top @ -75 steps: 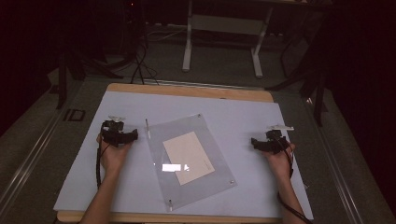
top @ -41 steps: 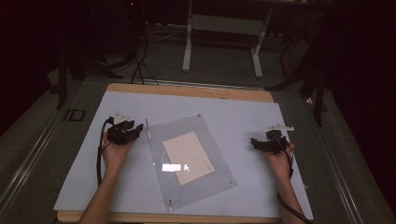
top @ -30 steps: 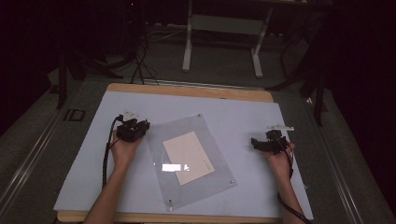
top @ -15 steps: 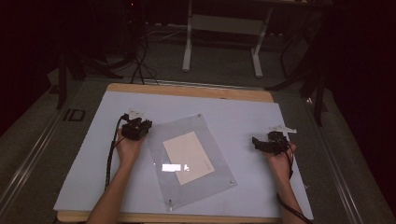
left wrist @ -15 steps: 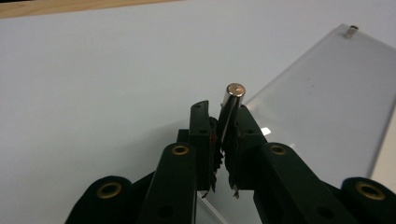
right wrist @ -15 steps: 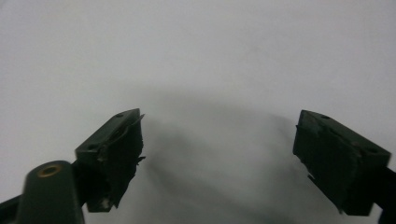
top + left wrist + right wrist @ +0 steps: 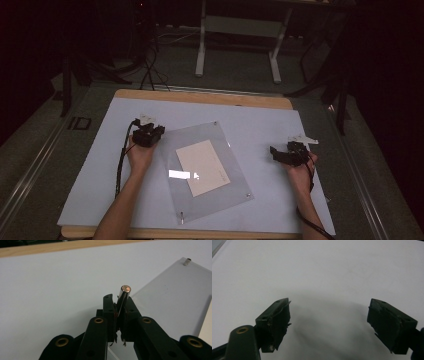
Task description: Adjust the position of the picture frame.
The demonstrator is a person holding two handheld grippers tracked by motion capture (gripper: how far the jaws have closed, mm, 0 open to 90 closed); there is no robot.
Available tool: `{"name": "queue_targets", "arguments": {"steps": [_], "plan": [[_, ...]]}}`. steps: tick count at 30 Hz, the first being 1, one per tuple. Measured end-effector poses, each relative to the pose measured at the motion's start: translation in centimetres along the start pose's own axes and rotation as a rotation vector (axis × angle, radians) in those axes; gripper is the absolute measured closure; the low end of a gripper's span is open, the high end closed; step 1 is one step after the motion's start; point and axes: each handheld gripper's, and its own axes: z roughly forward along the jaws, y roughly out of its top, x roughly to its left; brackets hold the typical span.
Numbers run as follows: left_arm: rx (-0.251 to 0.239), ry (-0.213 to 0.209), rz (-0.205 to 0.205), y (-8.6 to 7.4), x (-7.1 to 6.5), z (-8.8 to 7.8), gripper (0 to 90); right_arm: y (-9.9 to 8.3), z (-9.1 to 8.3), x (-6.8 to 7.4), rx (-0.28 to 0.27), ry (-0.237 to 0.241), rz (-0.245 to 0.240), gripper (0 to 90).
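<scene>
One pale blue table, wooden edges, dark room, grey floor

Table top: matt, smooth, pale sheet; bare wood along its far edge. Clear plastic panel: glossy, reflective. Card beneath: matt paper. Pin: polished metal. Left gripper: matt black plastic, brass-coloured rivets.

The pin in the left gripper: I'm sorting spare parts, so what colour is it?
Shiny silver metal pin, clearest in the left gripper view.
</scene>
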Motion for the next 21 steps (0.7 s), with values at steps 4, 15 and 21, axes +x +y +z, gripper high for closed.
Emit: {"name": "queue_targets", "arguments": {"steps": [4,15,21], "plan": [[-0.004,-0.002,0.024,1.5,-0.5,0.9,84.3,0.0,0.0,0.0,-0.001,0.001,0.0,18.1],[0.017,-0.049,0.066,5.3,-2.3,5.7,84.4,0.0,-0.2,0.0,-0.013,0.012,0.0,18.1],[0.066,-0.102,0.086,6.4,-5.1,9.6,84.5,-0.1,-0.4,-0.2,-0.033,0.026,0.012,18.1]]}}
